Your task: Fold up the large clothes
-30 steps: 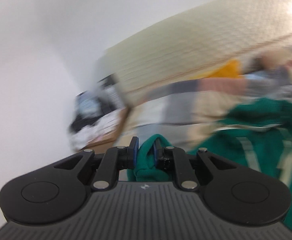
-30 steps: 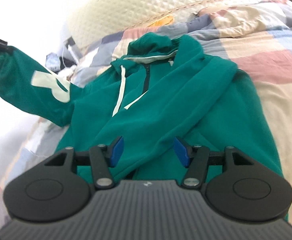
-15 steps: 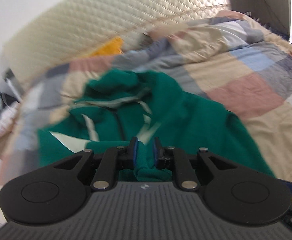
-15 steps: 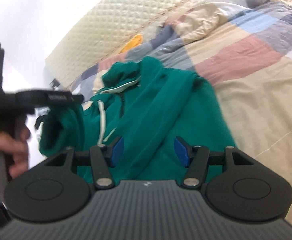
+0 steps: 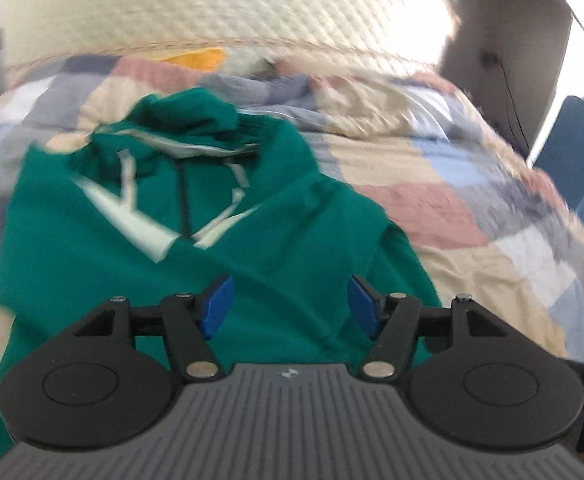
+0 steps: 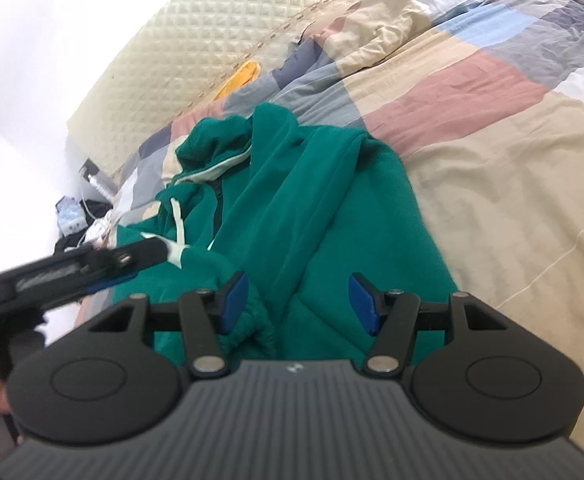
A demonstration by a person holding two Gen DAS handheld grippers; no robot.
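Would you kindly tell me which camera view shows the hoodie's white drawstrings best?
The left wrist view: it faces the green hoodie head-on, with both drawstrings visible beside the zip, though blurred. The right wrist view sees the hoodie obliquely, showing mainly one drawstring, partly behind the left tongs.

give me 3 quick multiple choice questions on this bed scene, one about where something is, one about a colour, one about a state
1. Where does the green hoodie lie?
A. on the patchwork quilt
B. on a chair
C. on the floor

2. What colour are the hoodie's drawstrings?
A. black
B. white
C. red

3. How does the left gripper stand?
A. shut on a sleeve
B. open, pads clear of the cloth
C. out of view

Answers:
1 A, the quilt's checks show all round the hoodie.
2 B, pale cords hang from the hood in both views.
3 B, its jaws have just been opening and the blue pads stand apart with nothing pinched.
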